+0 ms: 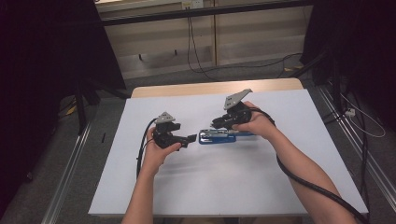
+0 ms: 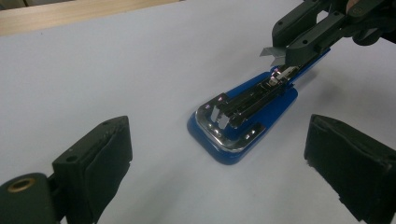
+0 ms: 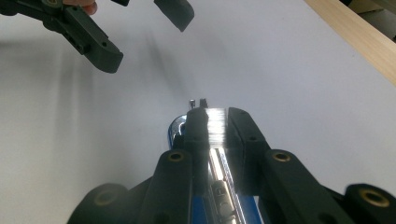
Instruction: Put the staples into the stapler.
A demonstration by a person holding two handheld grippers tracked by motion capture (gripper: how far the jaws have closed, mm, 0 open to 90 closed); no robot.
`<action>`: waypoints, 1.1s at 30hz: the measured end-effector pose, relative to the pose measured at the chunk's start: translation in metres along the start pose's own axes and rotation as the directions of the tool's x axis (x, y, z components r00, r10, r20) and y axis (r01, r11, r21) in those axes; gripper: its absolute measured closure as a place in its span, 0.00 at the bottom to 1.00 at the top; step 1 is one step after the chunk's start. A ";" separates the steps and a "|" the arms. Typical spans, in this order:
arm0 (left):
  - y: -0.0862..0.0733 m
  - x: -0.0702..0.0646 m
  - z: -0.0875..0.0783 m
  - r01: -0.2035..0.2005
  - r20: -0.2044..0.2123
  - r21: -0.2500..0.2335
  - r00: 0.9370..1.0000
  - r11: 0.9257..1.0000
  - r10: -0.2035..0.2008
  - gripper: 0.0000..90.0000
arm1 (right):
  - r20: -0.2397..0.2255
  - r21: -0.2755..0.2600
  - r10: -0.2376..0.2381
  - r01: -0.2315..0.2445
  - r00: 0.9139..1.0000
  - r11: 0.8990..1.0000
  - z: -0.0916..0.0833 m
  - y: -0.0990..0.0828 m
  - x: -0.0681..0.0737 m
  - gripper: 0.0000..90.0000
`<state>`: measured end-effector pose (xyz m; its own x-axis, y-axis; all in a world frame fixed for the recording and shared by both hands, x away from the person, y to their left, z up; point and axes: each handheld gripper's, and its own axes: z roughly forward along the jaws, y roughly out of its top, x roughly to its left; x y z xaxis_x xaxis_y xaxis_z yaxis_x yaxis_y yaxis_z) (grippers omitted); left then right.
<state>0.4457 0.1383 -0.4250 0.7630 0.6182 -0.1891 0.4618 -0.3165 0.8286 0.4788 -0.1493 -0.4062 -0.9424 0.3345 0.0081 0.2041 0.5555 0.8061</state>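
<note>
A blue stapler (image 1: 219, 136) with a chrome magazine lies flat on the white table, near its middle; the left gripper view looks at its front end (image 2: 233, 123). My right gripper (image 1: 215, 124) hovers over the stapler's rear, shut on a short shiny strip of staples (image 3: 216, 125) pinched between its pads. From the left gripper view the same strip (image 2: 273, 52) sticks out of the right gripper (image 2: 286, 49), just above the magazine. My left gripper (image 1: 190, 138) rests left of the stapler, pointing at it. It is open with nothing between its fingers (image 2: 100, 158).
The white table top (image 1: 233, 186) has free room on all sides of the stapler. A wooden edge (image 1: 210, 87) runs along the far side. Cables (image 1: 140, 149) trail from both grippers toward the person. Dark stands and floor cables surround the table.
</note>
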 end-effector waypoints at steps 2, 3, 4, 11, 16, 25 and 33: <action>0.000 0.000 0.000 -0.004 -0.001 0.000 1.000 1.000 0.004 0.09 | -0.007 -0.001 0.000 0.000 1.000 1.000 0.002 0.001 0.000 0.88; 0.000 0.000 0.000 0.002 0.000 -0.004 1.000 1.000 -0.002 0.09 | -0.007 -0.002 -0.001 0.001 1.000 1.000 0.002 0.001 0.000 0.88; 0.000 0.000 0.000 0.001 -0.001 -0.006 1.000 1.000 -0.001 0.09 | -0.011 -0.004 -0.003 0.003 1.000 1.000 0.003 0.002 -0.001 0.88; 0.000 0.001 -0.002 -0.005 -0.003 -0.004 1.000 1.000 0.005 0.09 | -0.020 -0.001 -0.007 0.007 1.000 1.000 0.006 0.003 -0.001 0.88; 0.001 0.000 -0.001 -0.006 -0.005 -0.003 1.000 1.000 0.006 0.09 | -0.021 0.007 -0.010 0.010 1.000 1.000 0.008 0.004 -0.003 0.88; 0.000 0.001 -0.002 -0.011 -0.007 0.001 1.000 1.000 0.011 0.09 | -0.027 0.013 -0.013 0.014 1.000 1.000 0.012 0.004 -0.004 0.88; 0.000 0.002 -0.002 -0.005 -0.006 0.001 1.000 1.000 0.005 0.09 | -0.043 0.025 -0.018 0.019 0.999 0.999 0.019 0.002 -0.001 0.88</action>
<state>0.4462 0.1405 -0.4243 0.7623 0.6211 -0.1820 0.4587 -0.3200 0.8290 0.4856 -0.1339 -0.4157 -0.9564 0.2913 0.0193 0.1929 0.5810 0.7907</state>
